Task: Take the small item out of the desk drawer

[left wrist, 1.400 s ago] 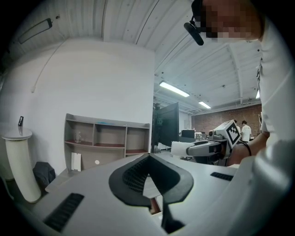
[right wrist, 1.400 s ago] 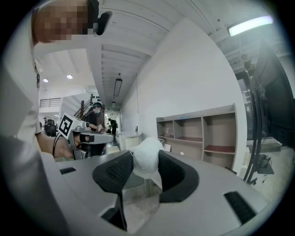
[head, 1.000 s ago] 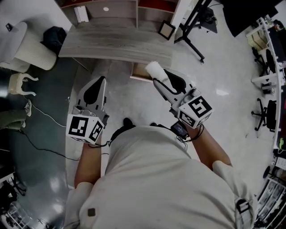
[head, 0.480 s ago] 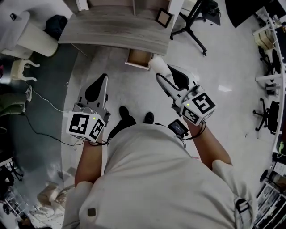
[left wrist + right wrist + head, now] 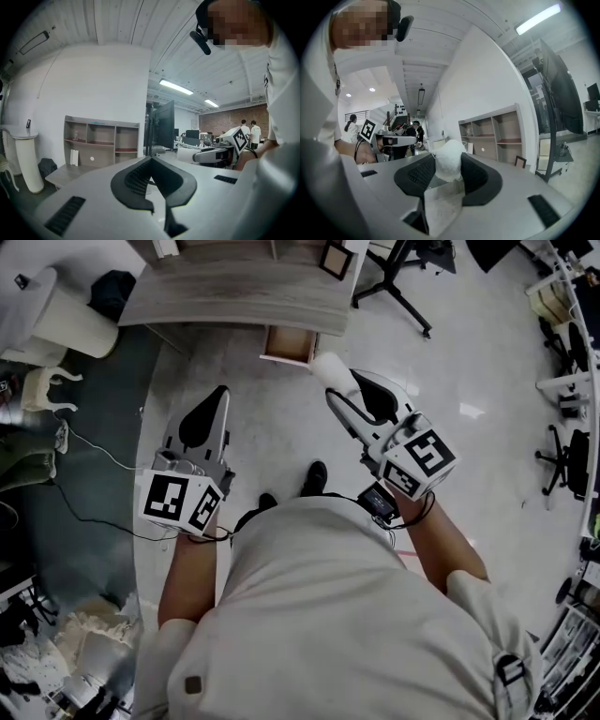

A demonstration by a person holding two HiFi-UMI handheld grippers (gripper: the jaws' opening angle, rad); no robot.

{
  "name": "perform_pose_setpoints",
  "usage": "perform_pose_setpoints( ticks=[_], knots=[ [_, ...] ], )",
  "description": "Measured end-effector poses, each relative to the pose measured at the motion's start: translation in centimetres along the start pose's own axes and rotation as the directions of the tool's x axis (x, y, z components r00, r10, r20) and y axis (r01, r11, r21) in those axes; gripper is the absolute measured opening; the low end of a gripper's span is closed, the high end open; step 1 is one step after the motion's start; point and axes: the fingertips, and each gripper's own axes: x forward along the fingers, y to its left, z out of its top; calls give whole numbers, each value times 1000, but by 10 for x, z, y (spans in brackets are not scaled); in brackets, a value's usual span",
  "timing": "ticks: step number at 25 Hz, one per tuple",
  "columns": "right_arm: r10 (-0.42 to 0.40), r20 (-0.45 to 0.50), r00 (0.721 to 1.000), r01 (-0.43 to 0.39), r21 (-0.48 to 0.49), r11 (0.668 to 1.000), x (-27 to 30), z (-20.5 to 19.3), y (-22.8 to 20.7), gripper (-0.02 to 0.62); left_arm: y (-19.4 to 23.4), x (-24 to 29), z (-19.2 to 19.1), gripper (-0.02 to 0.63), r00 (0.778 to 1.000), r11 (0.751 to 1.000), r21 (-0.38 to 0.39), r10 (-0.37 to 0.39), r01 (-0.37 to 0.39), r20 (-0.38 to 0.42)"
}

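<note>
We are holding the soft white wad [image 5: 449, 158] clamped in the right hand-held gripper [image 5: 337, 387], squeezing evenly so nothing slips, with the left hand-held gripper [image 5: 216, 399] closed and empty.

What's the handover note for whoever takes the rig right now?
Claws: left claw shut, empty. The right claw is shut on the white item, held over the floor, clear of the desk.
Things: the drawer stands open at the desk's front edge; its inside is too small to check.
Done: the item is out of the drawer.
Left: probably just set the item down; maybe push the drawer shut.
</note>
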Motion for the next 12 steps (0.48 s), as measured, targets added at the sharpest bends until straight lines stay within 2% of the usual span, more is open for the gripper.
perform_pose_setpoints(
  ticks=[4,12],
  knots=[
    [-23,2,1000,23,3,1000,-6,-3,28,175,-3,-24,-5,15,999,999,1,-42,42,8],
    [-80,18,997,81,-26,996,-6,-9,99,175,14,-97,-11,15,997,997,6,-79,79,5]
  ],
)
